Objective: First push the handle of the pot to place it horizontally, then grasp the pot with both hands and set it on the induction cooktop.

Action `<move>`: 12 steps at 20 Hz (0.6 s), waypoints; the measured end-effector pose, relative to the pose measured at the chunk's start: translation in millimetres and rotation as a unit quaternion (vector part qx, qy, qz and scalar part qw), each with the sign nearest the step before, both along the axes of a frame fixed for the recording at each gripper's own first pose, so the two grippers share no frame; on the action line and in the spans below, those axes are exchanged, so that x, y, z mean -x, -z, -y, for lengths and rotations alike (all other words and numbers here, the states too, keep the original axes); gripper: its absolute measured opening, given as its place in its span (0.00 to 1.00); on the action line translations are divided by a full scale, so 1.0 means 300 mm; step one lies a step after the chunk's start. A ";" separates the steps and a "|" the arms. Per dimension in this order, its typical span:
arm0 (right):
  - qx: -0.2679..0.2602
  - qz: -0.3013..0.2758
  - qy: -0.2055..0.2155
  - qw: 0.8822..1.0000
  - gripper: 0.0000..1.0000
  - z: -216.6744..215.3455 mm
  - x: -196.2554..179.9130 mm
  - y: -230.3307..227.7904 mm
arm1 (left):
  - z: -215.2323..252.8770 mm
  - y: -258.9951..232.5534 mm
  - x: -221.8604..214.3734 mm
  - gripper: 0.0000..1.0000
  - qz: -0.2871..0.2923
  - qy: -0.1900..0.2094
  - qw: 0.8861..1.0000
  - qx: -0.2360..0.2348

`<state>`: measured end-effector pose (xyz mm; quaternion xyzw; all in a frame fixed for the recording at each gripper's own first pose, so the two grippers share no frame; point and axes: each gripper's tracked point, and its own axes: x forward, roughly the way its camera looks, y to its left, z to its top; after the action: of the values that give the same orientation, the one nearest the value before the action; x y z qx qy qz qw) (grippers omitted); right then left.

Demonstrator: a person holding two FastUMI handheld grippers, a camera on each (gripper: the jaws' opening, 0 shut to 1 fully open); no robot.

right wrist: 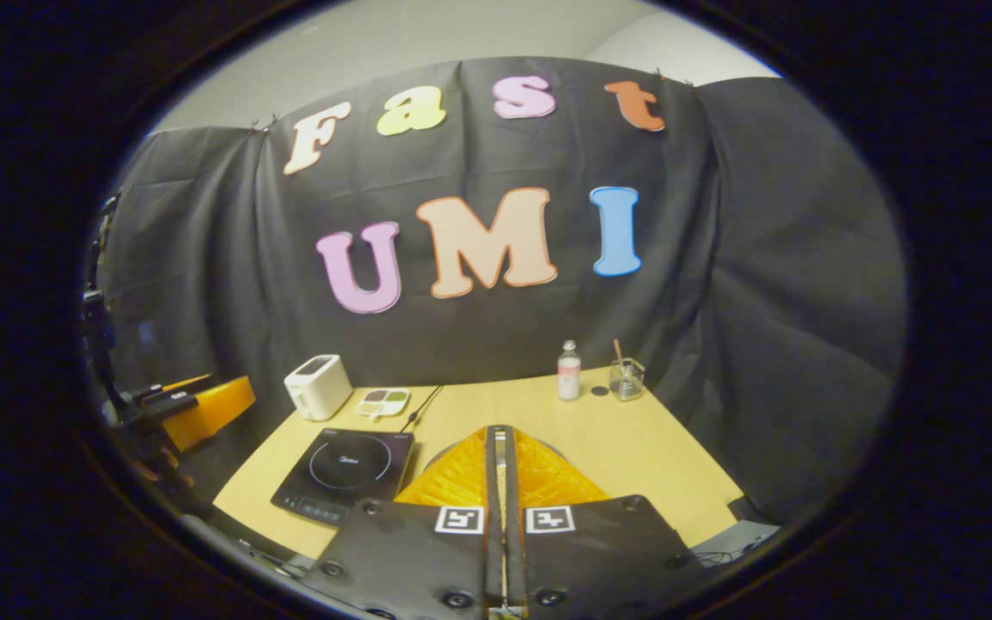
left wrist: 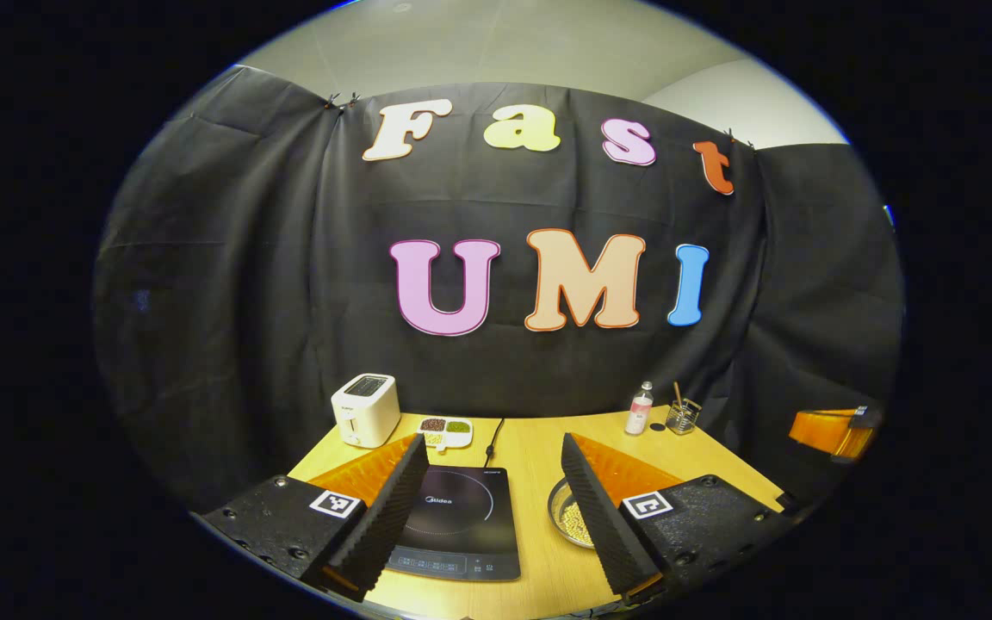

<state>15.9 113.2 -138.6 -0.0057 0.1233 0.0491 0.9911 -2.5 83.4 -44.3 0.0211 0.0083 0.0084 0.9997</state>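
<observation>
While pot point(left wrist: 571, 517) handle direction is hidden, left tongs point(left wrist: 493, 495) gape; right tongs point(right wrist: 500, 482) pinched.

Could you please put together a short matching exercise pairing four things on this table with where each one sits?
Things:
1. toaster
2. bottle
3. induction cooktop
4. divided dish

Places:
A. back of the table, beside the glass jar
B. near edge of the table, left of the pot
C. back left corner of the table
D. just right of the toaster, by the power cord

Pairs: 1-C, 2-A, 3-B, 4-D
</observation>
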 end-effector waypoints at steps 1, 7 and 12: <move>-0.002 -0.010 -0.008 1.000 0.02 -0.023 -0.001 0.027 | -0.011 0.006 0.004 0.91 0.000 -0.003 1.000 0.000; -0.047 -0.123 -0.066 0.989 0.03 -0.158 0.019 0.286 | -0.102 0.036 0.021 0.91 -0.006 -0.034 0.999 -0.002; -0.113 -0.222 -0.102 0.963 0.03 -0.257 0.051 0.457 | -0.156 0.065 0.035 0.91 -0.015 -0.056 0.998 0.001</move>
<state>0.6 190.2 -275.6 0.1047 0.3326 0.1634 0.9229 -12.8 130.2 -63.8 0.0199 0.0250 0.0636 0.9975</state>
